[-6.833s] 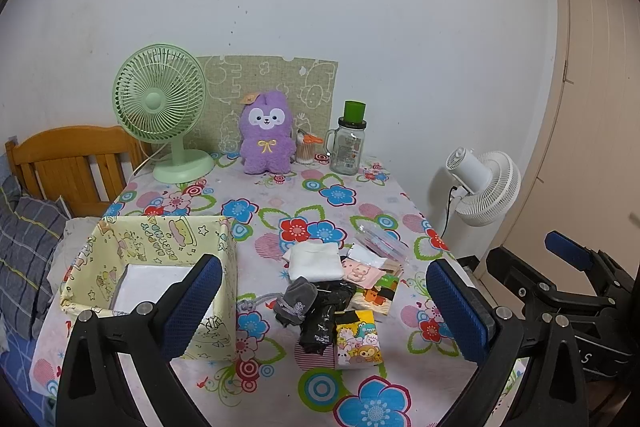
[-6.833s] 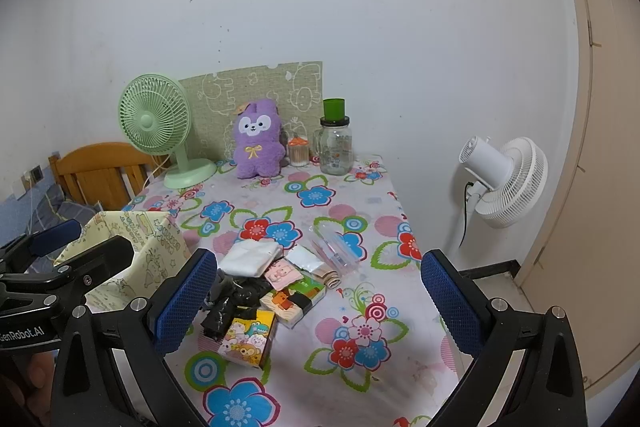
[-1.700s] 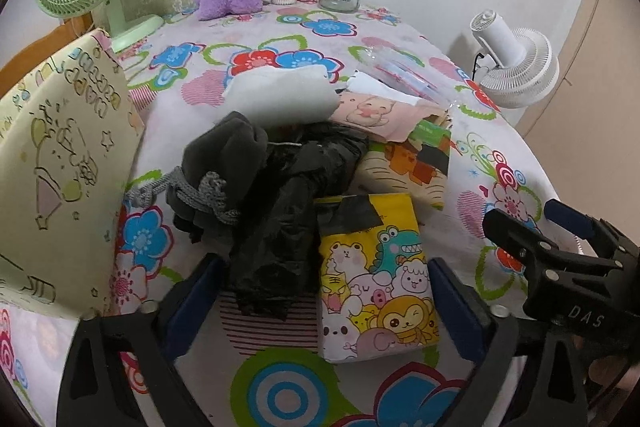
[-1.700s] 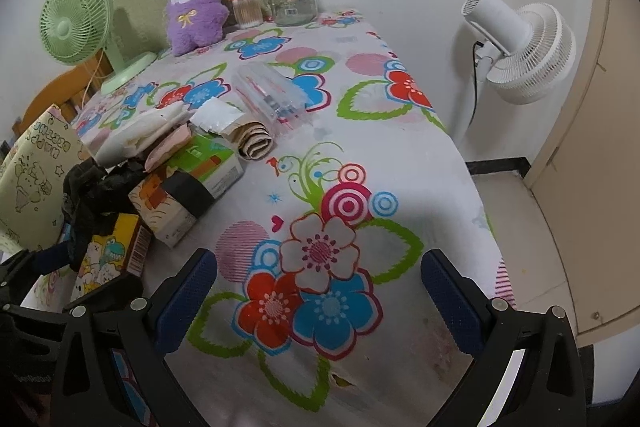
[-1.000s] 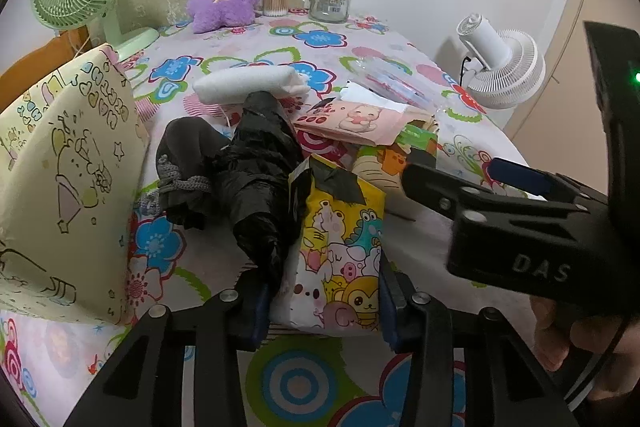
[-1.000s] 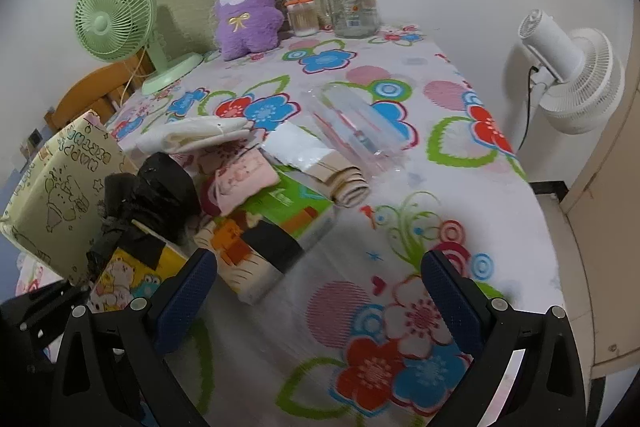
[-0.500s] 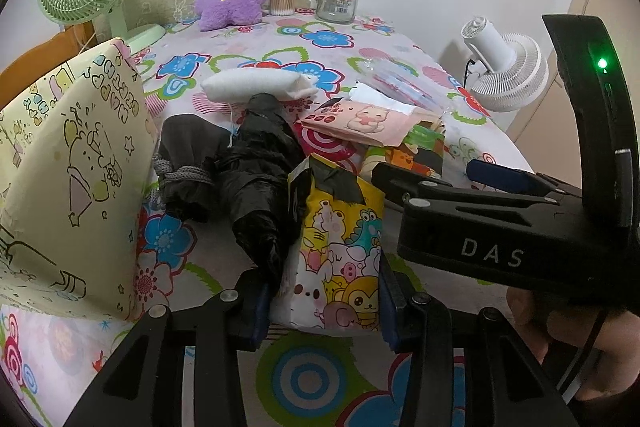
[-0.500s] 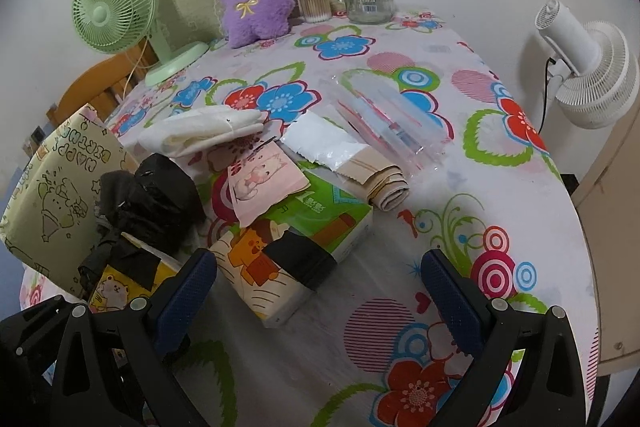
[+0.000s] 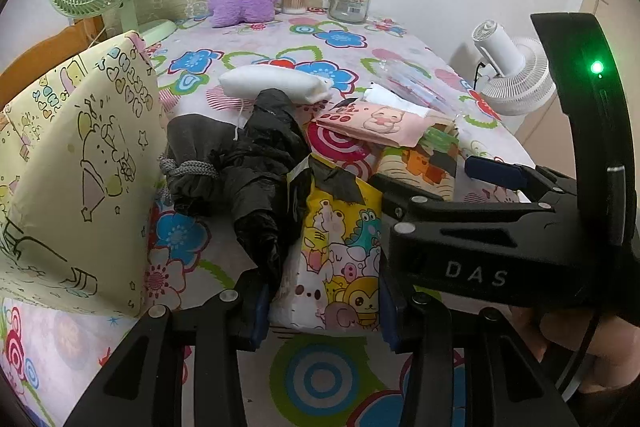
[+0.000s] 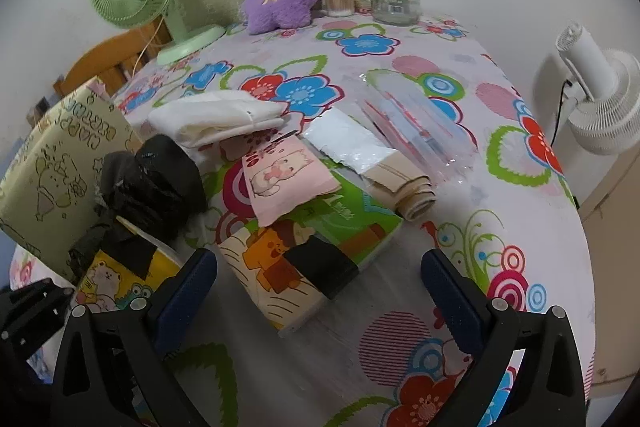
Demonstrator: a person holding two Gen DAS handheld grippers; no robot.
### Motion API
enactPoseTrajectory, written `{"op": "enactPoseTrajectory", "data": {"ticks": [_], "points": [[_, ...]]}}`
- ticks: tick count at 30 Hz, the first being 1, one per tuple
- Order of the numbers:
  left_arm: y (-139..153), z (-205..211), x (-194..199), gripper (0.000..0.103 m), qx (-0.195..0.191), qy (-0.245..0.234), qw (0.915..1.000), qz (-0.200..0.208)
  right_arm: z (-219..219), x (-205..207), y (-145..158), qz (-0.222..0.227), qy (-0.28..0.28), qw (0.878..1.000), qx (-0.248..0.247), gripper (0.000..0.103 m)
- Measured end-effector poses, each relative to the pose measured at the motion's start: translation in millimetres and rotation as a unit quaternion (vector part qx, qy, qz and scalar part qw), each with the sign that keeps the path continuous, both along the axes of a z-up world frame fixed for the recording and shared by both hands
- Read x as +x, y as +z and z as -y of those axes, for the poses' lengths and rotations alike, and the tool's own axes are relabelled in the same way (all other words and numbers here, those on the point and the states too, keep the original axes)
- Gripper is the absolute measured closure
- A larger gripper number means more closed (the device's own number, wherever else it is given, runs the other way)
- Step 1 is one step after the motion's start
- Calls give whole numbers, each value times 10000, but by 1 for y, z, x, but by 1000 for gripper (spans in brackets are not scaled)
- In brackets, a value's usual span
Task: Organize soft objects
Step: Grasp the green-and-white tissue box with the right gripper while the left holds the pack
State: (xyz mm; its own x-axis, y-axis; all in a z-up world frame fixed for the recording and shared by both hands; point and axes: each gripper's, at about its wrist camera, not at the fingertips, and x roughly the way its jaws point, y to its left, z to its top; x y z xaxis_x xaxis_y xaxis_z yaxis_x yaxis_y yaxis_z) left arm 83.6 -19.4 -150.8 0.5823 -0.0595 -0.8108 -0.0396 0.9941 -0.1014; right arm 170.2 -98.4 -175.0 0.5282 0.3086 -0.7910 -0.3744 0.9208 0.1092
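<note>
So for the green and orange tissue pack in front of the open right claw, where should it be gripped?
Take the tissue pack across its near end, by the black patch, with the right claw coming in from the table's front edge. That end is bare; a pink pouch lies over the far end.

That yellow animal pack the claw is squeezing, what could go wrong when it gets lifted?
1. The black plastic bag leans on the yellow animal pack held in the left claw, so lifting may drag the bag along.
2. The claw grips only the pack's near end; the soft pack might sag or slip.
3. The right claw hangs open close by over the green tissue pack and could bump the left one.
</note>
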Motion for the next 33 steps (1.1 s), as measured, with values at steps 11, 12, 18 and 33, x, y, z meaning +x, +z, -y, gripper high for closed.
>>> {"op": "enactPoseTrajectory", "data": {"ticks": [11,12,18,33], "points": [[2,-2,2,59,-59,44,10000,17,0,-10,3,262,-167,9991,-276,38],[2,-2,2,59,-63,44,10000,21,1,-10,4,289,-188,9991,-255,38],[5,-4,2,59,-79,55,9999,64,8,-18,11,409,-295,9985,-214,43],[26,-1,-9,59,-22,58,9993,356,34,-46,38,836,-643,9944,-78,45]]}}
